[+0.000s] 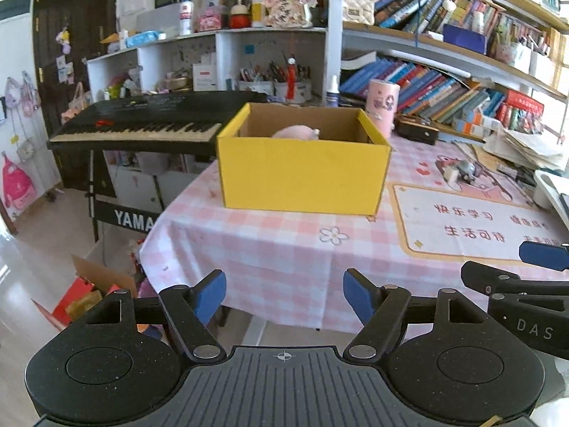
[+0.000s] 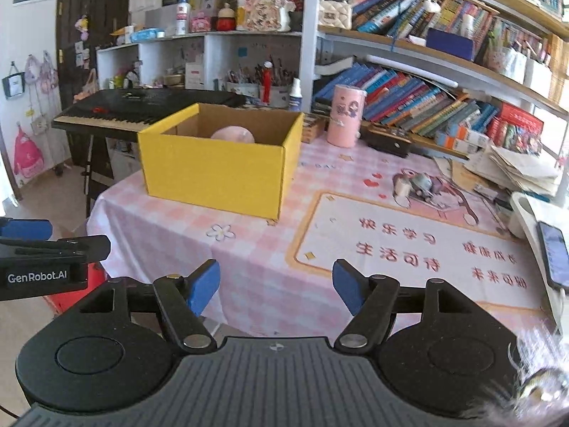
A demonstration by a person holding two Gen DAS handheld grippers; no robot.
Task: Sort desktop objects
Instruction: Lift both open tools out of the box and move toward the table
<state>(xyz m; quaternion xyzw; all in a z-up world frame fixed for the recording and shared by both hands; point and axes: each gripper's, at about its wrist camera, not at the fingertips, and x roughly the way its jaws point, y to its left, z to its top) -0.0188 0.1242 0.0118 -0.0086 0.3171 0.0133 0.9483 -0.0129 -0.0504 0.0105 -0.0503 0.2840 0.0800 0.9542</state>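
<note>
Both grippers hang at the near edge of the table (image 2: 256,284), side by side, nothing in either one. The left gripper (image 1: 284,293) has its blue pads spread wide, released; the right gripper (image 2: 274,284) shows the same wide gap, empty too. Centre frame in the left view sits the yellow box (image 1: 302,178), open-topped, on the pink checked cloth. A pink soft thing (image 1: 297,131) lies inside it, peeking over the rim. Right of the box, mid-frame, a small grey toy (image 2: 419,183) rests on the printed mat (image 2: 391,245). A pink cup (image 2: 345,115) stands behind the box's right corner. A phone (image 2: 553,258) lies at the right edge.
</note>
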